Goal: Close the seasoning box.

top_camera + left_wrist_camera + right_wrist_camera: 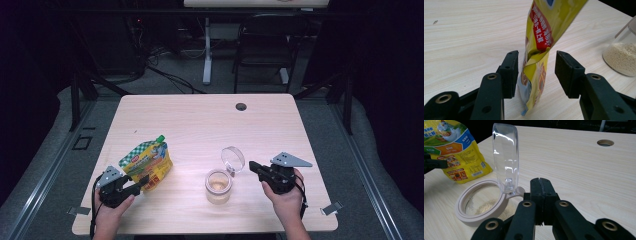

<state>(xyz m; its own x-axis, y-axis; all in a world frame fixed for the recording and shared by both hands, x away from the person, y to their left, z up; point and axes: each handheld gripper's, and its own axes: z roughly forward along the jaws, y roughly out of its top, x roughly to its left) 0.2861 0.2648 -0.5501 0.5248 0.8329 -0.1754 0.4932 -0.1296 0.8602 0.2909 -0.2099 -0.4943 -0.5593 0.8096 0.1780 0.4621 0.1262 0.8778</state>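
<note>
Left tongs spread astride yellow pouch, its red-banner script unreadable; right tongs pressed together beside open-lidded jar on worktop

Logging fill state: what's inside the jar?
The jar stands open, its clear lid flipped up. Inside, pale fine granules cover the bottom in a low layer. The pink rim hides part of the bottom in the right gripper view.
</note>
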